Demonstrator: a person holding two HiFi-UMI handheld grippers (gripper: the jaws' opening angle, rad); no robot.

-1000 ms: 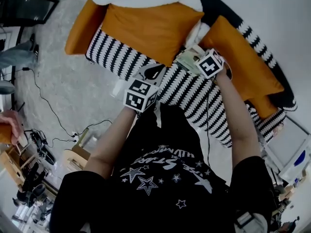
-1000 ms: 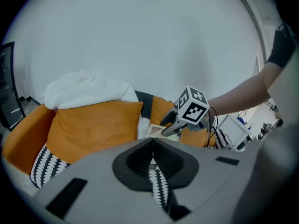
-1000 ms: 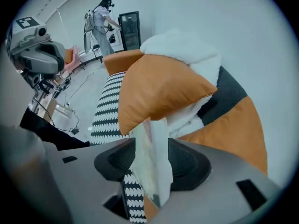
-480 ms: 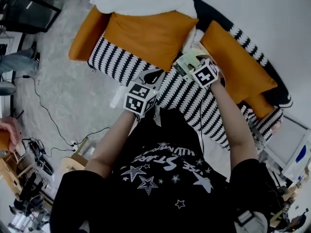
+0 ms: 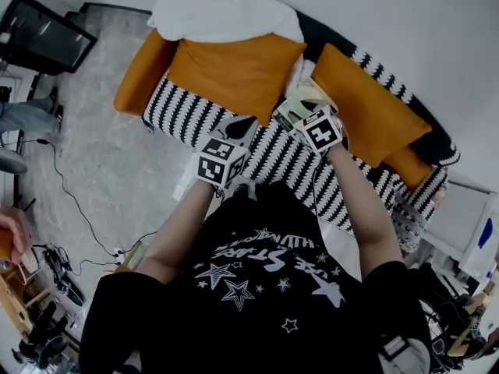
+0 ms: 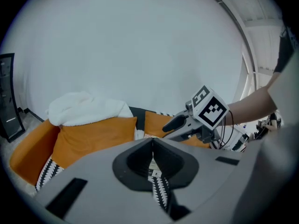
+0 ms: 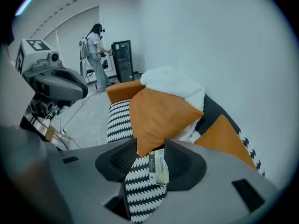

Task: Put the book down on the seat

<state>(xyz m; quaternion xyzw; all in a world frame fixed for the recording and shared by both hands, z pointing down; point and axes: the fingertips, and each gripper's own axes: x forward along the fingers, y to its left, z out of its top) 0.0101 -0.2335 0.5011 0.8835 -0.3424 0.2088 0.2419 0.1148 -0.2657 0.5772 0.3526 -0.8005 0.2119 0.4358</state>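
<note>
Book [image 7: 160, 168] at the striped seat [image 7: 140, 190]
Your right gripper [image 7: 150, 146] is closing its jaws around the book; your left gripper [image 6: 152, 141] is resting with jaws closed, empty.

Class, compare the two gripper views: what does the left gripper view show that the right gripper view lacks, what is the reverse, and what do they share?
Only the left gripper view: the right gripper seen from outside, and the forearm behind it. Only the right gripper view: the left gripper, a person standing far across the room, and the book between the right gripper's own closing jaws. Both: the white blanket, the orange cushions and the zigzag-patterned seat.
</note>
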